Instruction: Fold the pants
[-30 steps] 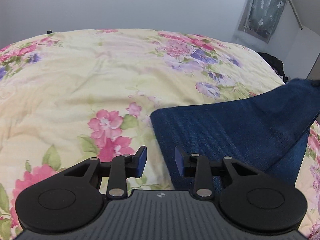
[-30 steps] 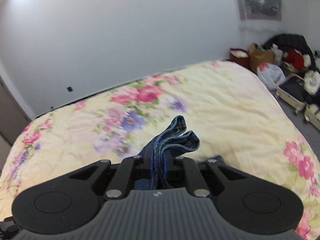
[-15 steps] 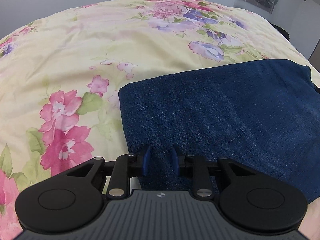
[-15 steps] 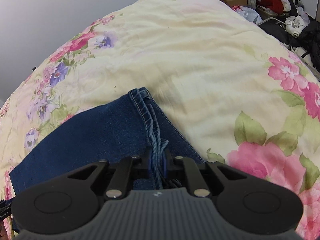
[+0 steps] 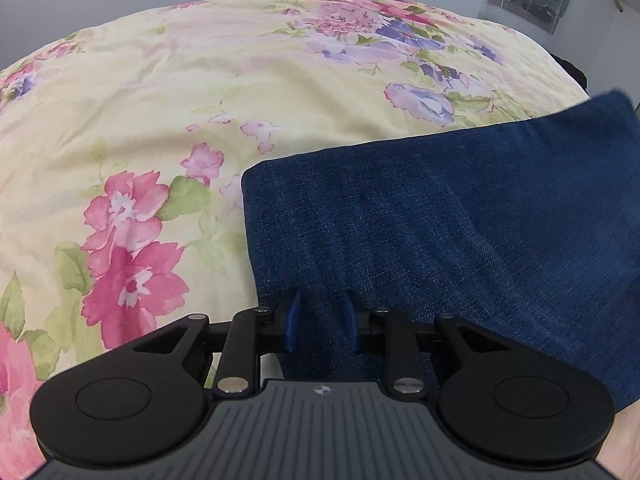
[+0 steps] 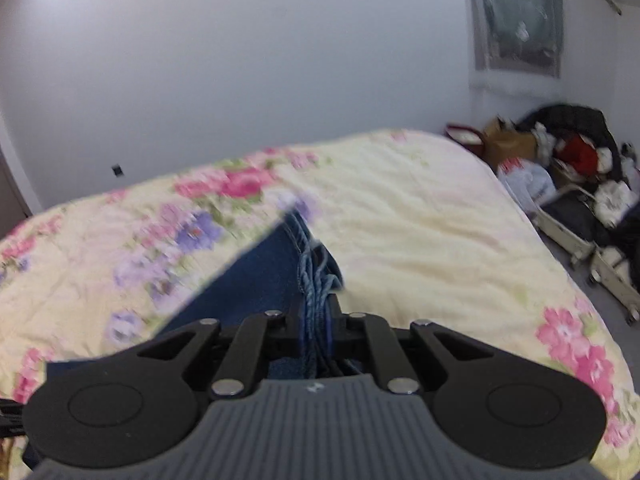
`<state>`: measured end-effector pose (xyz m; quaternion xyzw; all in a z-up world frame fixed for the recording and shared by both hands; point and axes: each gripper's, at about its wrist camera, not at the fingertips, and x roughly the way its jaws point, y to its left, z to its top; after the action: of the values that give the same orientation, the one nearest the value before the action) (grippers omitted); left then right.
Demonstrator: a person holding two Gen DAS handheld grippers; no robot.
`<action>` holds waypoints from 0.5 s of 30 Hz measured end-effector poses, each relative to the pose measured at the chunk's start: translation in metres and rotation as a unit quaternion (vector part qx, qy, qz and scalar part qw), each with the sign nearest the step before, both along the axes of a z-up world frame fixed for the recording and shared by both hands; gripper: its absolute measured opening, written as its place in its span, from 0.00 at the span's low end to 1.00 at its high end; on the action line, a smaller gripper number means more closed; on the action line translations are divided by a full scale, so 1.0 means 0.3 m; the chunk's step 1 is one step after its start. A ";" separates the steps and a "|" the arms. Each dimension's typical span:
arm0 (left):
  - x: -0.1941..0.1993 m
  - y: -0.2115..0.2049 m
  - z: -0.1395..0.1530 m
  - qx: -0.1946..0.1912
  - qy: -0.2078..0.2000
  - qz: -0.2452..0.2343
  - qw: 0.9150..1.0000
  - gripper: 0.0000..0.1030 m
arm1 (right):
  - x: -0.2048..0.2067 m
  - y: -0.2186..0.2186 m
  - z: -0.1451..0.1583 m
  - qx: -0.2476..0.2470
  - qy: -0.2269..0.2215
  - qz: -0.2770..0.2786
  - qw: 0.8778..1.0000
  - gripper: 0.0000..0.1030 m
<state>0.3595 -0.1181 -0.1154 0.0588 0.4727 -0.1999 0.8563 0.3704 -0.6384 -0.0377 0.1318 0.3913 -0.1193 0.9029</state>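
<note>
Dark blue denim pants (image 5: 440,220) lie folded on the flowered quilt (image 5: 180,100), and their far right corner rises off the bed. My left gripper (image 5: 320,316) is down on the near left edge of the pants, its blue pads (image 5: 290,316) closed in on a pinch of denim. In the right wrist view, my right gripper (image 6: 318,320) is shut on the bunched, stitched hem layers of the pants (image 6: 260,276). From there the cloth runs down to the left over the quilt (image 6: 420,220). That view is blurred.
The quilted bed fills most of both views, with a plain wall behind it. On the floor to the right of the bed lies a pile of bags, clothes and an open suitcase (image 6: 580,168). A grey cloth (image 6: 516,16) hangs on the wall.
My left gripper came down onto the pants' left edge and its jaws narrowed, then it held still. The right gripper dipped to the bed and has risen again with the hem.
</note>
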 end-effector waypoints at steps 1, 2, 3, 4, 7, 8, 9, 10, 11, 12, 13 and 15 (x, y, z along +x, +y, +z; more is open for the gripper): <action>-0.001 -0.007 -0.001 0.005 -0.003 -0.002 1.000 0.28 | -0.002 -0.024 -0.082 0.009 0.033 -0.014 0.999 0.02; -0.003 -0.011 -0.001 0.010 -0.005 -0.004 1.000 0.28 | -0.010 -0.038 -0.152 0.015 0.050 -0.026 0.998 0.02; -0.003 -0.012 0.000 0.012 -0.005 -0.005 1.000 0.28 | -0.020 -0.046 -0.201 0.019 0.053 -0.032 0.998 0.02; -0.003 -0.013 0.001 0.012 -0.005 -0.006 1.000 0.28 | -0.027 -0.052 -0.236 0.024 0.051 -0.038 0.998 0.02; -0.001 -0.002 0.004 0.001 -0.002 -0.007 1.000 0.29 | -0.026 -0.057 -0.282 0.029 0.045 -0.054 0.997 0.02; -0.003 0.005 0.005 -0.006 -0.003 -0.004 1.000 0.29 | -0.020 -0.056 -0.287 0.026 0.048 -0.055 0.997 0.02; -0.006 0.009 0.007 -0.011 -0.004 -0.003 1.000 0.30 | -0.015 -0.053 -0.291 0.019 0.051 -0.055 0.997 0.02; -0.008 0.012 0.010 -0.015 -0.004 -0.002 1.000 0.32 | -0.009 -0.051 -0.299 0.016 0.055 -0.055 0.997 0.02; -0.011 0.016 0.015 -0.020 -0.004 0.000 1.000 0.35 | -0.005 -0.050 -0.306 0.017 0.060 -0.056 0.996 0.02; -0.015 0.020 0.022 -0.026 -0.003 0.003 1.000 0.37 | -0.003 -0.049 -0.311 0.020 0.064 -0.054 0.996 0.02; -0.020 0.024 0.031 -0.034 -0.002 0.005 0.999 0.40 | -0.004 -0.052 -0.308 0.025 0.063 -0.050 0.996 0.04; -0.033 0.029 0.054 -0.043 -0.005 0.004 0.999 0.41 | -0.029 -0.073 -0.281 0.040 0.054 -0.056 0.996 0.14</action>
<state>0.3496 -0.1093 -0.0991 0.0208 0.4596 -0.2167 0.8610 0.3617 -0.6602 -0.1218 0.1825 0.4357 -0.1610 0.8666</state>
